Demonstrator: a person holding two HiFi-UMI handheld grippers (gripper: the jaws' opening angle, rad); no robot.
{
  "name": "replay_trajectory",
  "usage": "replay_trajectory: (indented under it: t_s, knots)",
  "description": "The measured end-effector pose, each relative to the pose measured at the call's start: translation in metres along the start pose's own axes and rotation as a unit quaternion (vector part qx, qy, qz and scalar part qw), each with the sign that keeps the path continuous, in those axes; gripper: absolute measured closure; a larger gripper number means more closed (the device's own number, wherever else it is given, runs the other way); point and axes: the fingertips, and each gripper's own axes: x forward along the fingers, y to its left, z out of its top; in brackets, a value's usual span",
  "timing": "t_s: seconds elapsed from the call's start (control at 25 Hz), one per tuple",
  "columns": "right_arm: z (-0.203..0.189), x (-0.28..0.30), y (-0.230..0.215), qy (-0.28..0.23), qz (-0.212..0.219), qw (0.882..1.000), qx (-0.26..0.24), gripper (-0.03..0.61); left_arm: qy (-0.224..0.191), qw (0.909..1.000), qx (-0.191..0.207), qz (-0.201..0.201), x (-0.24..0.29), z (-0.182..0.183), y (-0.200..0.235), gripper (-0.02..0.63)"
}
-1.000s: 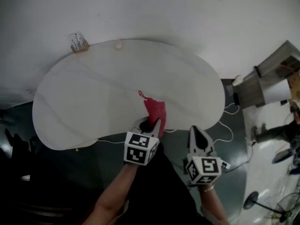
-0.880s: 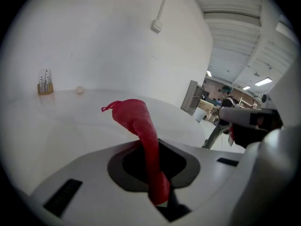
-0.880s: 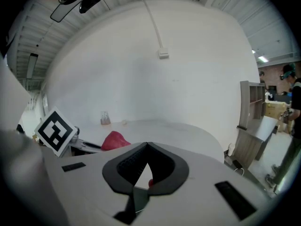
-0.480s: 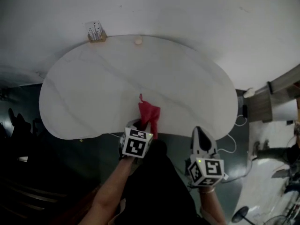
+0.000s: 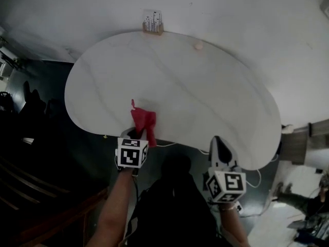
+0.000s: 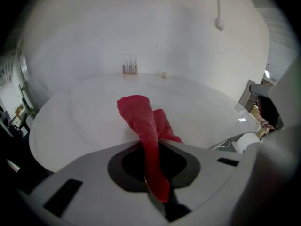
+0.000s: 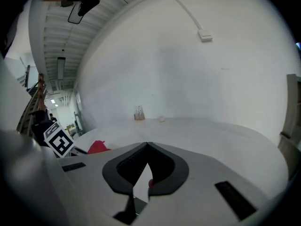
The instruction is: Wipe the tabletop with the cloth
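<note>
The left gripper (image 5: 134,138) is clenched on a red cloth (image 5: 143,121). Its own view shows a narrow twist of fabric pinched between the jaws, with the rest of the cloth bunched up and folded over beyond the tips. The cloth sits at the near edge of the white table (image 5: 205,102), toward its left end, and its loose end seems to rest on the surface. The right gripper (image 5: 217,141) hangs off the near edge further right, jaws closed on nothing, well apart from the cloth. Little of the table looks covered from here, so most of the wiping is probably still to do. The main risk is the grip: only a thin strip is caught, so friction during a firm drag could pull the cloth out of the jaws. Because it is wadded up, only a small patch touches the table, and a pass could leave streaks unwiped. Working this close to the rim, the jaws could also catch the edge. A long sweep to the far side could knock over the small holder (image 5: 152,23) or push off the little round thing (image 5: 198,45).
</note>
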Motion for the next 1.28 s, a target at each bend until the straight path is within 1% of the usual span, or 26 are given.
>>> replay_trajectory:
  t_s: [0.16, 0.32, 0.4, 0.48, 0.52, 0.6, 0.72, 0.88, 1.0, 1.08, 1.16, 1.2, 1.28]
  knots:
    - [-0.002, 0.012, 0.02, 0.005, 0.014, 1.0, -0.011, 0.575, -0.001, 0.9988, -0.034, 0.036, -0.018, -0.017, 0.052, 0.569]
    - [-0.009, 0.017, 0.03, 0.008, 0.008, 1.0, -0.011, 0.575, 0.001, 0.997, -0.056, 0.053, -0.031, -0.028, 0.084, 0.569]
    - [-0.01, 0.017, 0.032, 0.01, 0.004, 1.0, -0.011, 0.575, -0.01, 0.9966, -0.064, 0.051, -0.038, -0.022, 0.09, 0.569]
    - [-0.01, 0.016, 0.028, 0.011, -0.003, 1.0, -0.008, 0.575, -0.028, 0.9967, -0.069, 0.032, -0.042, -0.006, 0.083, 0.569]
    - [-0.01, 0.015, 0.024, 0.012, -0.009, 1.0, -0.006, 0.575, -0.035, 0.9971, -0.065, 0.016, -0.043, 0.005, 0.075, 0.569]
    - [-0.01, 0.013, 0.015, 0.012, -0.023, 1.0, -0.001, 0.575, -0.046, 0.9973, -0.05, -0.028, -0.039, 0.029, 0.049, 0.569]
    - [-0.007, 0.007, -0.001, 0.008, -0.046, 0.999, 0.007, 0.575, -0.056, 0.9923, -0.027, -0.107, -0.026, 0.063, -0.006, 0.569]
    - [0.001, -0.003, -0.026, -0.003, -0.081, 0.997, 0.019, 0.575, -0.047, 0.9791, 0.022, -0.197, -0.001, 0.098, -0.094, 0.569]
    - [0.002, -0.01, -0.048, -0.007, -0.108, 0.994, 0.029, 0.575, -0.031, 0.9661, 0.064, -0.248, 0.02, 0.113, -0.159, 0.569]
    - [0.001, -0.014, -0.062, -0.007, -0.124, 0.992, 0.036, 0.575, -0.015, 0.9582, 0.087, -0.272, 0.033, 0.116, -0.196, 0.569]
    - [0.002, -0.018, -0.073, -0.008, -0.138, 0.989, 0.043, 0.575, 0.004, 0.9525, 0.107, -0.285, 0.046, 0.113, -0.224, 0.569]
    - [0.002, -0.019, -0.078, -0.008, -0.143, 0.989, 0.045, 0.575, 0.015, 0.9512, 0.118, -0.285, 0.053, 0.11, -0.234, 0.569]
    - [0.004, -0.019, -0.084, -0.009, -0.147, 0.988, 0.047, 0.575, 0.033, 0.9518, 0.144, -0.269, 0.068, 0.107, -0.242, 0.569]
